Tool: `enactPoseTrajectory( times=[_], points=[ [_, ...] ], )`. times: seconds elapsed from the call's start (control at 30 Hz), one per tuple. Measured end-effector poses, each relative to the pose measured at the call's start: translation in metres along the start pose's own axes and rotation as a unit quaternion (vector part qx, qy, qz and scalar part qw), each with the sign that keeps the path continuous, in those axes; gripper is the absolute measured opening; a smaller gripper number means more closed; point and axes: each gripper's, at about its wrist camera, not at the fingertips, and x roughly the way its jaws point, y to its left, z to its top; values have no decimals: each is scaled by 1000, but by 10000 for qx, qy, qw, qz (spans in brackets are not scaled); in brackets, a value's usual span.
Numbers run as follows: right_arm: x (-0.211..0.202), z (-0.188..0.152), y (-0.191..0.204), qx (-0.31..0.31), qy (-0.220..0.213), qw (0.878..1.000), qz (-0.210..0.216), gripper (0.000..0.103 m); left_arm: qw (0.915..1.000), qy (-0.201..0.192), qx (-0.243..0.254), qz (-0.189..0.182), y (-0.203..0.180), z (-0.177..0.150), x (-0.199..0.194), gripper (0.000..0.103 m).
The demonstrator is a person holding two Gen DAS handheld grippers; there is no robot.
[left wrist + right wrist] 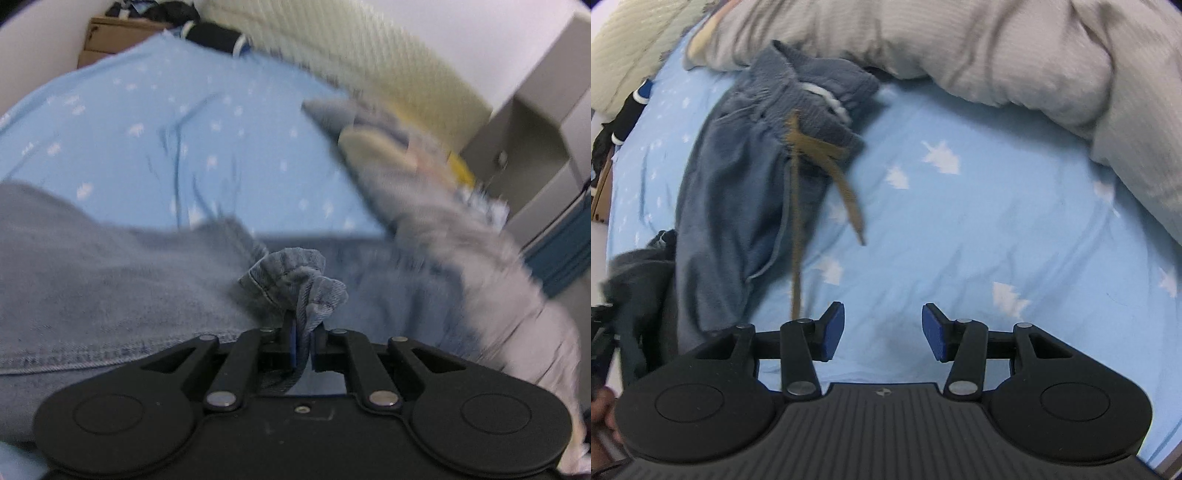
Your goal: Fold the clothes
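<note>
Denim jeans [303, 288] pinched in left fingers [303, 347], right fingers [882, 332] spread, empty

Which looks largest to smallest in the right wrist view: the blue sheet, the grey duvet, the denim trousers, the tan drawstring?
1. Blue sheet, filling most of the frame.
2. Grey duvet across the top; fisheye distortion makes its margin over the trousers unsure.
3. Denim trousers.
4. Tan drawstring, clearly smallest.
</note>
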Motion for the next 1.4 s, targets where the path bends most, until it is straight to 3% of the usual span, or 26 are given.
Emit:
enactPoseTrajectory(
  times=[0.2, 0.27, 0.43, 0.63, 0.9, 1.07, 1.2, 1.33, 1.4],
  points=[
    [4, -1, -14, 143, 65, 9999, 24, 50, 9976, 541, 255, 347, -8, -19, 30, 16],
    [5, 3, -11, 108, 61, 9999, 65, 50, 9970, 667, 258, 279, -10, -15, 30, 38],
    [6, 15, 15, -267, 28, 9995, 182, 50, 9953, 913, 225, 223, -14, 0, 14, 56],
    [13, 27, 75, -1000, 2, 9938, 489, 50, 9937, 971, -63, 564, 1, 19, -25, 59],
    [32, 35, 189, -2178, 76, 9691, 1155, 51, 9866, 758, -842, 1172, 84, 36, -59, 64],
    [53, 36, 259, -2766, 147, 9487, 1521, 73, 9771, 621, -1326, 1546, 136, 47, -81, 67],
    [94, 41, 286, -2803, 443, 9483, 1424, 76, 9666, 509, -1709, 1841, 177, 56, -98, 67],
    [132, 44, 288, -2623, 777, 9571, 956, 75, 9597, 634, -2249, 1563, 214, 49, -95, 68],
    [141, 42, 285, -2648, 907, 9560, 883, 69, 9568, 695, -2427, 1444, 225, 45, -91, 68]
  ],
)
